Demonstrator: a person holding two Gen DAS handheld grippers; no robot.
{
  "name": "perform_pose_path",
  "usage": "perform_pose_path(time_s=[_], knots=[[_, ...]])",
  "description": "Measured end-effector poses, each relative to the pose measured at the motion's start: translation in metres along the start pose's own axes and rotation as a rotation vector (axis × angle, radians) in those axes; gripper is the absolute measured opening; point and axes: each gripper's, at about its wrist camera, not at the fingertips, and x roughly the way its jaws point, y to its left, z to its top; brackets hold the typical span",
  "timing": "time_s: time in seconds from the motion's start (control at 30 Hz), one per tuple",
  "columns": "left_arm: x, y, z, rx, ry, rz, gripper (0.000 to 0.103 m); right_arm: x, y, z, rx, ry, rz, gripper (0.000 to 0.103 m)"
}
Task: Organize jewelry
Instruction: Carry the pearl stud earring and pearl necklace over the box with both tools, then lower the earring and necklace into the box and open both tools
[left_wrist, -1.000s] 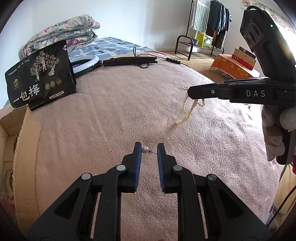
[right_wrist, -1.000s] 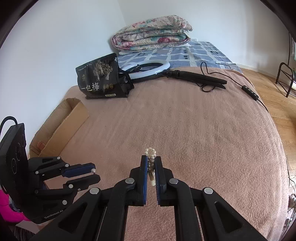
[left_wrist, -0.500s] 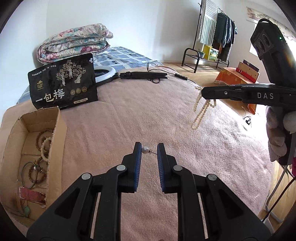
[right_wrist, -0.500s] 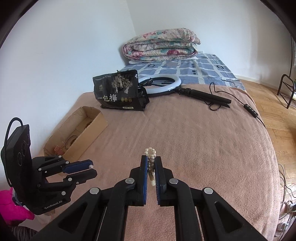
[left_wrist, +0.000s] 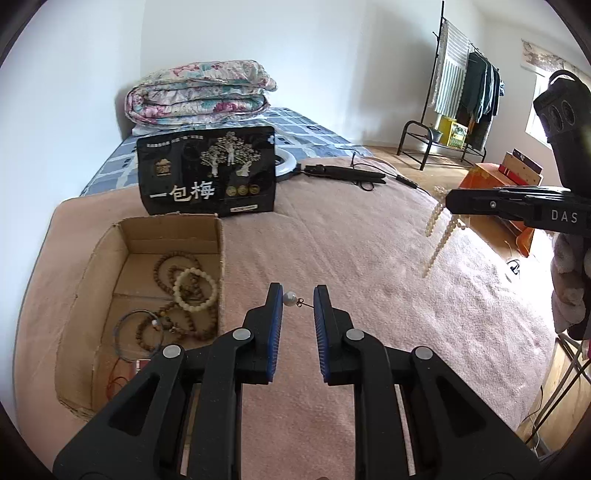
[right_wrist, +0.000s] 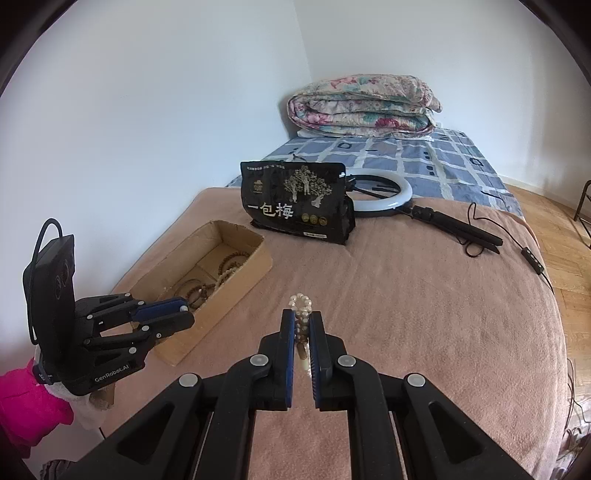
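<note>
My left gripper (left_wrist: 298, 300) is shut on a pearl earring (left_wrist: 290, 298), its pin bridging the two fingers, held above the pink blanket just right of an open cardboard box (left_wrist: 218, 236). The box holds several bead bracelets (left_wrist: 194, 286) and a thin bangle (left_wrist: 137, 334). My right gripper (right_wrist: 302, 320) is shut on a white pearl necklace (right_wrist: 301, 304); in the left wrist view the necklace (left_wrist: 437, 236) dangles from it at the right. The left gripper (right_wrist: 177, 314) also shows in the right wrist view, by the box (right_wrist: 255, 262).
A black snack bag (left_wrist: 207, 177) stands behind the box. A ring light (right_wrist: 391, 197) with its handle and cable lies further back, and a folded quilt (left_wrist: 199, 92) lies on the bed. A clothes rack (left_wrist: 461, 92) stands on the wooden floor at the right.
Both grippers have lifted and swung left toward the box, which has come fully into view. The necklace has come off the blanket and hangs free. Both grips are unchanged.
</note>
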Motion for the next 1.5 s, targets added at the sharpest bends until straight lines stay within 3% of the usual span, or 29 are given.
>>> perform_pose_path(time_s=[0.33, 0.67, 0.93, 1.5], knots=[[-0.013, 0.072, 0.01, -0.054, -0.014, 0.069, 0.016, 0.024, 0.051, 0.022, -0.06, 0.007, 0.046, 0.005], [0.004, 0.126, 0.018, -0.083, 0.014, 0.121, 0.016, 0.058, 0.097, 0.04, -0.1, 0.023, 0.099, 0.005], [0.031, 0.151, 0.03, -0.092, 0.034, 0.14, 0.016, 0.092, 0.129, 0.046, -0.134, 0.046, 0.136, 0.005], [0.07, 0.175, 0.043, -0.149, 0.071, 0.144, 0.016, 0.155, 0.152, 0.033, -0.129, 0.119, 0.19, 0.005]])
